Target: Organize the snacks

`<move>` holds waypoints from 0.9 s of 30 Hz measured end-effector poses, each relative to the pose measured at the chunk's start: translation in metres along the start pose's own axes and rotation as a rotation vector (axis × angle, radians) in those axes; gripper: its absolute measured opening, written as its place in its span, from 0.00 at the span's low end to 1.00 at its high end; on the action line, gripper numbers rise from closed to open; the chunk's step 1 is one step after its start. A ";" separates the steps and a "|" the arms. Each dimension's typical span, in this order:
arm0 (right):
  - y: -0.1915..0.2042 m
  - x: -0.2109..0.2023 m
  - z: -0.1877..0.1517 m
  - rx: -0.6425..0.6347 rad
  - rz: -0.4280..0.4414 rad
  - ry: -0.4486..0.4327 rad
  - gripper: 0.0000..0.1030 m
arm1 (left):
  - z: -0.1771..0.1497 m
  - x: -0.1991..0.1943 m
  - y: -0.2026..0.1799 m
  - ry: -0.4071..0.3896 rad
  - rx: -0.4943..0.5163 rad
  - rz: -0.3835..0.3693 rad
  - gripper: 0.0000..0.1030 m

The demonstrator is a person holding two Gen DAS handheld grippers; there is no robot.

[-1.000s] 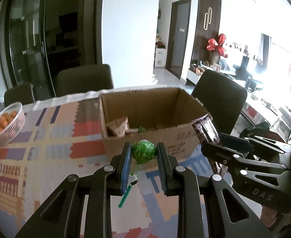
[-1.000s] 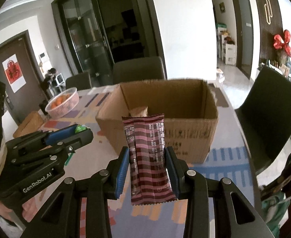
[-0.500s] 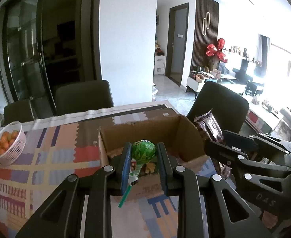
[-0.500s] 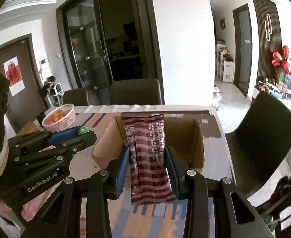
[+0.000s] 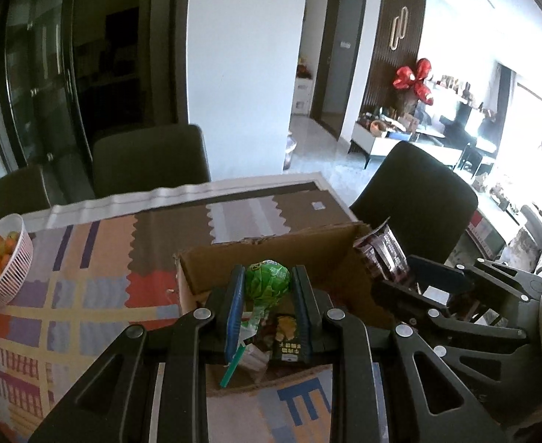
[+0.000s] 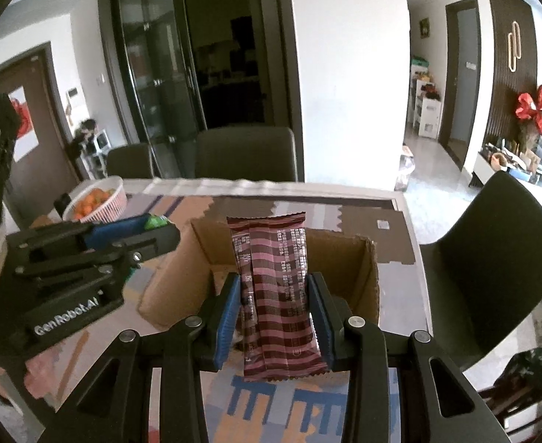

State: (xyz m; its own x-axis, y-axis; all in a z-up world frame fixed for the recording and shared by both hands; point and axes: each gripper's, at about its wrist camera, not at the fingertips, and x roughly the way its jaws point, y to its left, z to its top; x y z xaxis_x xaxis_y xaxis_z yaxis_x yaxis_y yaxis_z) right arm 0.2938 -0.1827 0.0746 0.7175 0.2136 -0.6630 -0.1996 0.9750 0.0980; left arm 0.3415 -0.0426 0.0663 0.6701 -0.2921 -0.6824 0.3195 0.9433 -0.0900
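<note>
My left gripper (image 5: 267, 288) is shut on a green-wrapped lollipop (image 5: 267, 283) whose green stick hangs down, held over the open cardboard box (image 5: 271, 258). Several snack packets (image 5: 287, 339) lie inside the box. My right gripper (image 6: 275, 295) is shut on a maroon-and-pink striped snack packet (image 6: 276, 295), held upright over the same box (image 6: 367, 277). The right gripper with its packet (image 5: 381, 254) shows at the right of the left wrist view; the left gripper (image 6: 153, 229) shows at the left of the right wrist view.
The box stands on a table with a patchwork cloth (image 5: 86, 288). A white basket of oranges (image 5: 1, 258) sits at the table's left edge and shows in the right wrist view (image 6: 97, 203). Dark chairs (image 5: 149, 162) stand behind the table and on its right (image 6: 492, 258).
Both grippers have risen and moved forward, from in front of the box's near wall to above its opening, still holding the lollipop and the striped packet.
</note>
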 end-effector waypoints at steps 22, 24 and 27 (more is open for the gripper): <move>-0.004 -0.016 -0.027 0.014 -0.058 -0.023 0.63 | -0.043 -0.034 -0.004 -0.057 0.003 0.125 0.53; -0.003 -0.031 -0.035 0.022 -0.062 -0.050 0.66 | -0.051 -0.047 -0.007 -0.080 0.003 0.128 0.56; 0.000 -0.050 -0.044 0.032 -0.072 -0.088 0.72 | -0.063 -0.066 -0.013 -0.111 0.006 0.137 0.60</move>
State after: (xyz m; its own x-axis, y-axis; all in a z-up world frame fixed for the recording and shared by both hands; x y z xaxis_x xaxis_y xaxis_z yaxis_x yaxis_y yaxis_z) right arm 0.2286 -0.1962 0.0754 0.7856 0.1457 -0.6014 -0.1248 0.9892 0.0767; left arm 0.2506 -0.0255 0.0670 0.7774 -0.1769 -0.6036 0.2242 0.9745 0.0031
